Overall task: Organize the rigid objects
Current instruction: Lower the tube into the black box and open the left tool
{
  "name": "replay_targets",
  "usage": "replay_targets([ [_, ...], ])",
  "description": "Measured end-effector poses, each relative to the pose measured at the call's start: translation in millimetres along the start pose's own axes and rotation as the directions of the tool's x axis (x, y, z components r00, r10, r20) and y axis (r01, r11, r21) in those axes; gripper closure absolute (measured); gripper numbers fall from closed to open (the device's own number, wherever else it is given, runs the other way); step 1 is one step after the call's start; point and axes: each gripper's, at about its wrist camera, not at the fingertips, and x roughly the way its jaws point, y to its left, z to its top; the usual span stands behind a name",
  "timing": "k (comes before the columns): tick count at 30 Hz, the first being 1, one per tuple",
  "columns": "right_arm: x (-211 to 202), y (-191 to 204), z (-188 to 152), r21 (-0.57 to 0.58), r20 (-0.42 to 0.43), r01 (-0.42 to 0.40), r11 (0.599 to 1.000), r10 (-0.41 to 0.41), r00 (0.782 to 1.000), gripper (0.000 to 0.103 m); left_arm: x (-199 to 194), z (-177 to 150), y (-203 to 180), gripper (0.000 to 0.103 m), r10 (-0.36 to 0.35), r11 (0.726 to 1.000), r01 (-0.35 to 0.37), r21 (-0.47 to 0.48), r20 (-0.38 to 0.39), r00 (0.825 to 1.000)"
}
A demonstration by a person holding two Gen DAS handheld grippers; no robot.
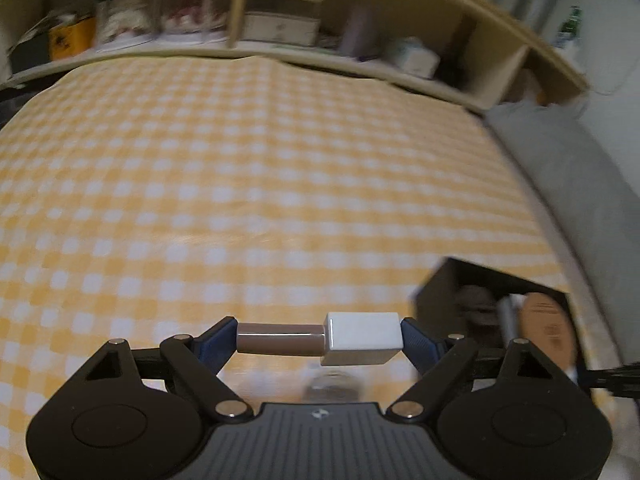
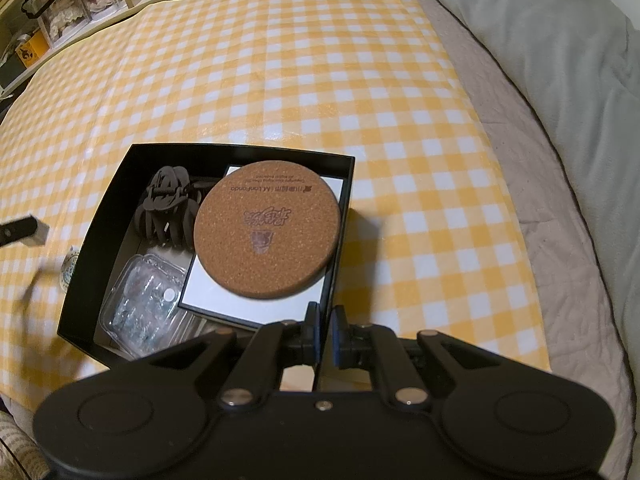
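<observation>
Left tongs [image 1: 320,338]: clamped end to end on a white-and-brown adapter [image 1: 320,338], lifted clear of the checked cloth [image 1: 240,180].
Right tongs [image 2: 327,332]: pressed together on the near wall of the black box [image 2: 96,248], close to its near right corner.
Black box: on the yellow-and-white checked cloth, toward its near edge.
Cork coaster [image 2: 267,230]: atop a white card [image 2: 240,300], right half of the box.
Hair claw [image 2: 164,210]: dark, far left corner of the box.
Clear plastic case [image 2: 142,304]: near left corner of the box.
Grey bedding [image 2: 560,100]: beyond the cloth's right edge.
Shelf [image 1: 280,20]: past the far edge, blurred.
</observation>
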Motion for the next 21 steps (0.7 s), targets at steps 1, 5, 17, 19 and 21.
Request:
replay_targets([
  [1, 0.3, 0.0, 0.0, -0.004, 0.0, 0.001, 1.0, -0.001, 1.0, 0.095, -2.4, -0.2, -8.3, 0.016, -0.015, 1.0, 0.015, 0.008, 0.003, 1.0],
  [5, 0.4, 0.8, -0.5, -0.003, 0.0, -0.002, 1.0, 0.002, 1.0, 0.095, -1.6, 0.1, -48.1, 0.016, -0.093, 0.995, 0.093, 0.046, -0.001, 0.996],
  [17, 0.2, -2.2, -0.2, 0.002, 0.005, -0.02, 1.0, 0.02, 1.0, 0.095, 28.3, -11.2, -123.8, 0.016, -0.11, 0.983, 0.116, 0.144, -0.051, 0.993],
  [19, -0.1, -3.5, -0.6, 0.006, 0.006, -0.024, 1.0, 0.024, 1.0, 0.095, 32.7, -12.2, -128.1, 0.016, -0.107, 0.98, 0.115, 0.162, -0.054, 0.993],
  [21, -0.2, -4.2, -1.1, 0.008, 0.007, -0.027, 1.0, 0.027, 1.0, 0.095, 36.1, -13.5, -131.0, 0.016, -0.103, 0.977, 0.112, 0.18, -0.055, 0.993],
])
